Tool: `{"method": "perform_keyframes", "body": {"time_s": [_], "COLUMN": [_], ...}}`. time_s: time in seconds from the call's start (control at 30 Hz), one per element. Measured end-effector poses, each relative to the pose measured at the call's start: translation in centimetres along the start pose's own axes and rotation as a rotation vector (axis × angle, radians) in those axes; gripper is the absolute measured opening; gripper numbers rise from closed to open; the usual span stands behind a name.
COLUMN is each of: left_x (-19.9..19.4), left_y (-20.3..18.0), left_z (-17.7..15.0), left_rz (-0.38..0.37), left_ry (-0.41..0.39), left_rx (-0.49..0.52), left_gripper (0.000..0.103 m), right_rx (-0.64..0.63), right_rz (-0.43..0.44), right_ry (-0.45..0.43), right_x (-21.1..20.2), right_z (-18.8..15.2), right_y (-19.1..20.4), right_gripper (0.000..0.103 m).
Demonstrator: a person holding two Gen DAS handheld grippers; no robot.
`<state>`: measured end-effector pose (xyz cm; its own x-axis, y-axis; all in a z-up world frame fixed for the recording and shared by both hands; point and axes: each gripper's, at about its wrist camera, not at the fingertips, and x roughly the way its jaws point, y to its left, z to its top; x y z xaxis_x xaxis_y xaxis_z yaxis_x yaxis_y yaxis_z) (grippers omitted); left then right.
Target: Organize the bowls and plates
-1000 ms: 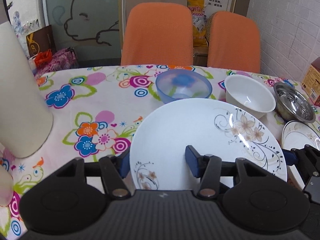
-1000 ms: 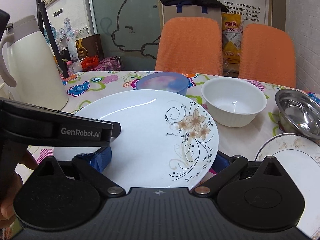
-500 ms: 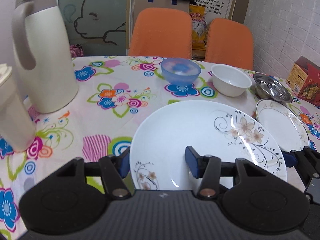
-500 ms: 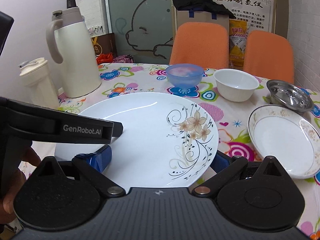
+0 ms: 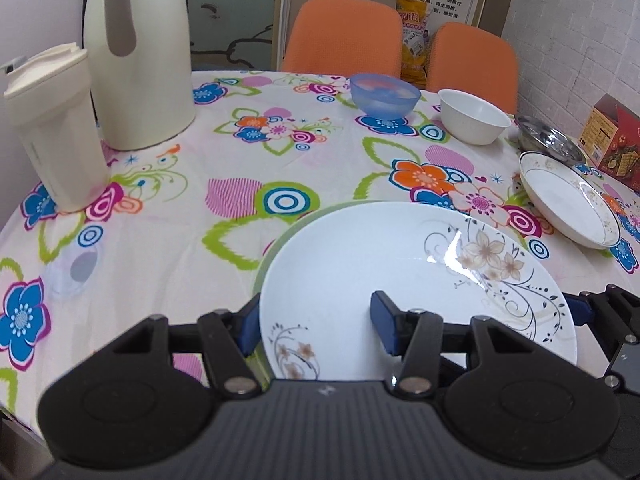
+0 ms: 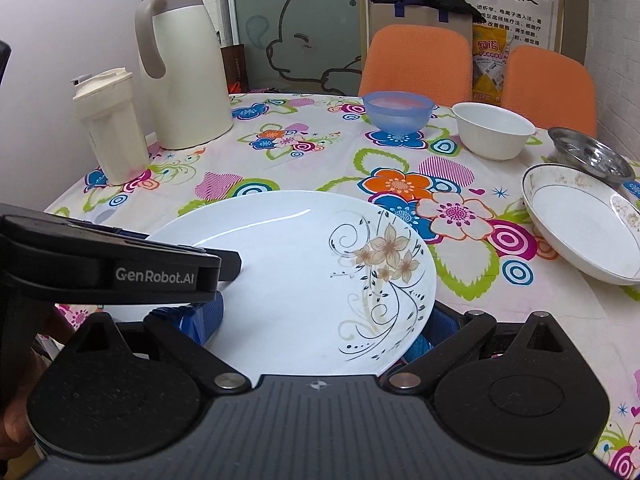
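Far left of the desk [image 5: 168, 208], on its flowered cloth: a cream lidded tumbler [image 5: 52, 128], with a tall cream thermos jug [image 5: 140, 52] just beside it on the right.

Near centre: the large white floral plate [image 5: 360, 272], held between both my grippers. My left gripper [image 5: 316, 322] has its blue-padded fingers [image 5: 384, 320] clamped across the plate's near left rim, one pad on top, one beneath. My right gripper [image 6: 320, 324] pinches the same plate from the near right edge; its fingers [image 6: 204, 316] sit above and below the rim. A pale green edge shows under the plate's left side; I cannot tell what it belongs to.

Far centre: a translucent blue bowl [image 5: 385, 93], then a white bowl [image 5: 474, 120] to its right, apart from it.

Right: a steel bowl [image 5: 550, 144], with a gold-rimmed deep plate [image 5: 568, 200] nearer, its far edge touching or overlapping the steel bowl. A red carton [image 5: 616, 144] stands at the far right edge.
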<state>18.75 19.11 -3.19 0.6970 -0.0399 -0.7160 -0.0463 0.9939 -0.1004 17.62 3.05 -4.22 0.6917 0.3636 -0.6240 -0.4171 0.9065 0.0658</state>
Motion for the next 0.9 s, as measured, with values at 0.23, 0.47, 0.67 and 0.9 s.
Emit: {"method": "perform_keyframes", "body": {"time_s": [0.23, 0.47, 0.67, 0.9], "left_x": [-0.5, -2.7, -1.7, -1.2], "left_y": [0.5, 0.2, -1.6, -5.6], "left_z": [0.2, 1.3, 1.4, 2.1], "left_rz": [-0.017, 0.033, -0.012, -0.057], "left_ry": [-0.013, -0.106, -0.07, -0.079], "left_rx": [-0.019, 0.004, 0.005, 0.051], "left_gripper": [0.062, 0.068, 0.07, 0.072], "right_rx": [0.01, -0.01, 0.013, 0.108], "right_rz": [0.014, -0.007, -0.036, -0.133], "right_ry": [-0.02, -0.085, -0.081, -0.094], "right_x": [0.3, -1.3, -2.3, -5.0], "right_z": [0.1, 0.9, 0.2, -1.2], "right_y": [-1.0, -1.7, -3.4, -8.7], "right_gripper": [0.086, 0.087, 0.087, 0.087]}}
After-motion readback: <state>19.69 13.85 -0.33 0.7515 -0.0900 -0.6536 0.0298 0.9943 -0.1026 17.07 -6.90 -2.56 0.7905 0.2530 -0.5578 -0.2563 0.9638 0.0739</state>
